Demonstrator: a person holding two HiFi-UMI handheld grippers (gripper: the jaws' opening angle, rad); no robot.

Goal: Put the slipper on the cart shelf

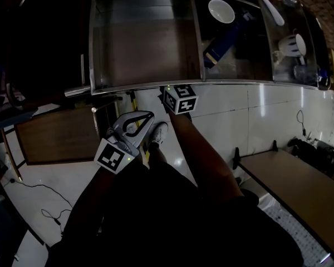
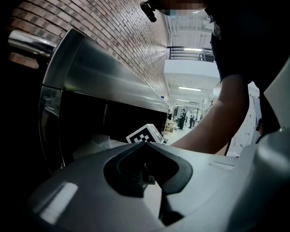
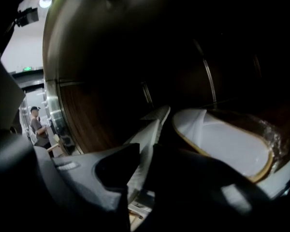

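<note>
In the right gripper view, my right gripper [image 3: 146,151] reaches into the dark lower shelf of the cart, with brown wooden walls around it. Its jaws stand close together, shut on the thin edge of a white slipper [image 3: 152,127]. A second white slipper [image 3: 222,144] with a tan rim lies on the shelf just to its right. In the head view only the right gripper's marker cube [image 1: 180,99] shows; its jaws are hidden under the cart's steel top rim [image 1: 145,86]. My left gripper [image 1: 149,116] hangs below that rim, shut and holding nothing.
On the cart's top shelf are a white bowl [image 1: 221,10], a blue bottle [image 1: 225,38] and a white mug [image 1: 294,44]. A wooden bench [image 1: 300,188] stands at the right, a brown board [image 1: 55,135] at the left. Cables [image 1: 39,191] trail over the floor.
</note>
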